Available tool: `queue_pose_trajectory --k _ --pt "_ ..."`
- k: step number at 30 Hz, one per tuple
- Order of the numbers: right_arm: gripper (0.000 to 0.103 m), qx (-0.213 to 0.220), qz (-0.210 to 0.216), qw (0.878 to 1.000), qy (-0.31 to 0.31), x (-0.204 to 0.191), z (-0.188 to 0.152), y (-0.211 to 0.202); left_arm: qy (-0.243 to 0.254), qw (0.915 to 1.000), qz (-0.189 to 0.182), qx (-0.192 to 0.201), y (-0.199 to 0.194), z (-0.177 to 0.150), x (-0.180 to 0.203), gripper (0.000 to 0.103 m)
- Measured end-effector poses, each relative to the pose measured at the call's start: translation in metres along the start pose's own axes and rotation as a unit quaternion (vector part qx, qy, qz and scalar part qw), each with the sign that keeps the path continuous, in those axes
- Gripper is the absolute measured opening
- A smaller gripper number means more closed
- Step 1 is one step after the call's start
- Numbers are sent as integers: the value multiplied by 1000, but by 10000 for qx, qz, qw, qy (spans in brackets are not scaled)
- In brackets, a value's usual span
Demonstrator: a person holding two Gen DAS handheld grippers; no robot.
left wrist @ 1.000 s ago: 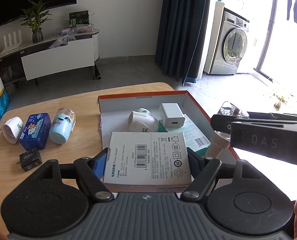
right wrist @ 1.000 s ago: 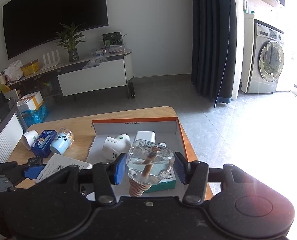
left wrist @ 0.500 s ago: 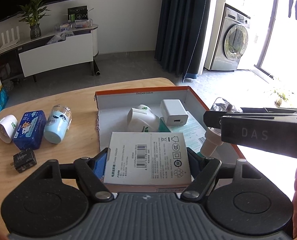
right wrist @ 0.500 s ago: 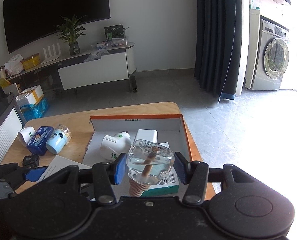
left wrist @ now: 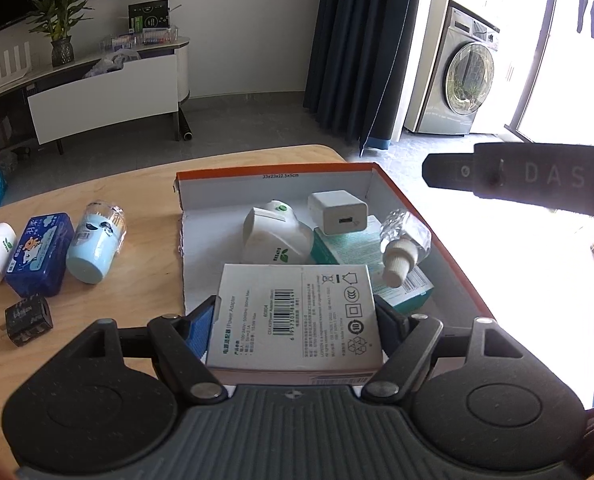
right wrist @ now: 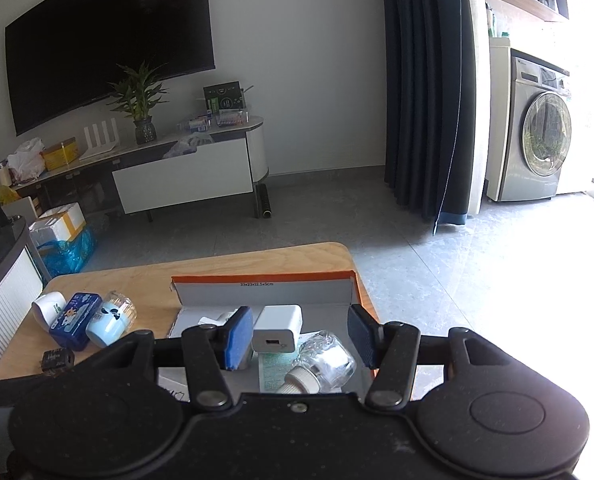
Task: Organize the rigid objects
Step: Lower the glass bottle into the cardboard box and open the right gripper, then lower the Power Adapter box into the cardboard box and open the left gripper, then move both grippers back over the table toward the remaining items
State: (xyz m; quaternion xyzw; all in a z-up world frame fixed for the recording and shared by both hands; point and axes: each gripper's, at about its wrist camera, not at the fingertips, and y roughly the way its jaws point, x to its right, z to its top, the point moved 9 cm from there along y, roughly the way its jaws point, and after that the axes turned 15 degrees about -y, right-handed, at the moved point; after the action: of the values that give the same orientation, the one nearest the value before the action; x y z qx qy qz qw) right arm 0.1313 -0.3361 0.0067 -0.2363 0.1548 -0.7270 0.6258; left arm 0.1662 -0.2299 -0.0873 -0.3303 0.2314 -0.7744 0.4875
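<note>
Flat white cardboard adapter box (left wrist: 295, 316) clamped between left gripper (left wrist: 295, 322) pads, over orange-rimmed open carton (left wrist: 429, 236). Right gripper (right wrist: 301, 336) jaws opening, empty; clear glass bottle with ribbed cap (right wrist: 323, 364) lying beneath on teal packet, inside carton.

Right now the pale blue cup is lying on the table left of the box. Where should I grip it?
Take the pale blue cup across its round body at mid-length, coming from above. It lies on its side, base toward the camera, with the blue tin close on its left, so a low sideways approach looks cramped.
</note>
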Motion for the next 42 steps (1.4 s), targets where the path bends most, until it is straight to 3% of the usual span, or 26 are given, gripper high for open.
queue_pose_trajectory --k 9,12,20,30,42 --pt "68 43 -12 10000 59 -2 0 -7 -127 9998 -89 99 -6 7 2 85" --pt "78 60 -35 10000 60 -6 1 -10 -225 9996 6 171 -11 11 -7 87" --pt "85 -39 112 9999 95 -25 -2 -9 -477 9975 410 329 -30 19 -43 92" --pt "87 -133 401 9990 -143 -69 -1 -9 -728 9930 802 476 -54 27 -90 93" --pt "87 -173 677 9965 -454 -112 3 -10 -933 9889 987 610 -71 32 -127 94"
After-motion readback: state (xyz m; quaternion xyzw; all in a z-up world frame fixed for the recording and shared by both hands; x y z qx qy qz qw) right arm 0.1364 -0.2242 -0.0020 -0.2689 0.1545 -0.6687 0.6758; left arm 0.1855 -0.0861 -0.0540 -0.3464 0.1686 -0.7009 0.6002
